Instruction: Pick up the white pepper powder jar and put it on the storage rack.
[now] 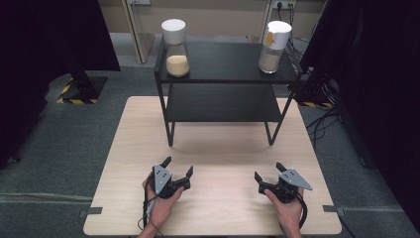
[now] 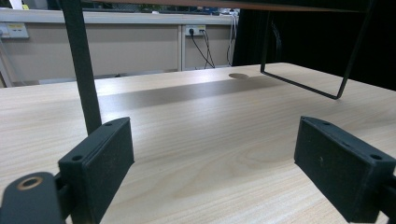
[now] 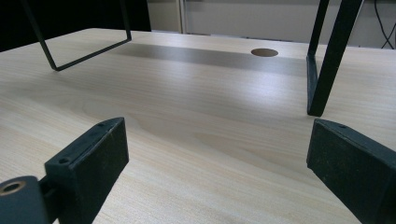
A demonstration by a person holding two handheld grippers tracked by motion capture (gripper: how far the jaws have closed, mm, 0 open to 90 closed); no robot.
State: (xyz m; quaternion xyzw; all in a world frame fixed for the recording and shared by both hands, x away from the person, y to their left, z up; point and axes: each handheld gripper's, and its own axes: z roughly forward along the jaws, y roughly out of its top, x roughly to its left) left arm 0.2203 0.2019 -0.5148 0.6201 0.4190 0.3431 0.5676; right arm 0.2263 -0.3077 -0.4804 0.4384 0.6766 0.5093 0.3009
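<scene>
On the light wooden table (image 1: 218, 198) a person's hands hold two black grippers near the front edge. My left gripper (image 1: 178, 167) is open, jaws wide apart over bare wood (image 2: 215, 154), nothing between them. My right gripper (image 1: 268, 171) is open too, with empty tabletop (image 3: 219, 154) between its jaws. A black two-tier metal shelf (image 1: 223, 94) stands at the back of the table. On its top sit two glass jars with white lids: one with yellowish grains (image 1: 176, 48) at the left, one with pale grains (image 1: 273, 46) at the right.
The shelf's thin black legs (image 2: 84, 70) (image 3: 327, 60) stand ahead of both grippers. A round hole (image 3: 264, 52) is cut in the tabletop under the shelf. Dark curtains flank the table, and cables (image 1: 322, 119) lie on the grey floor at the right.
</scene>
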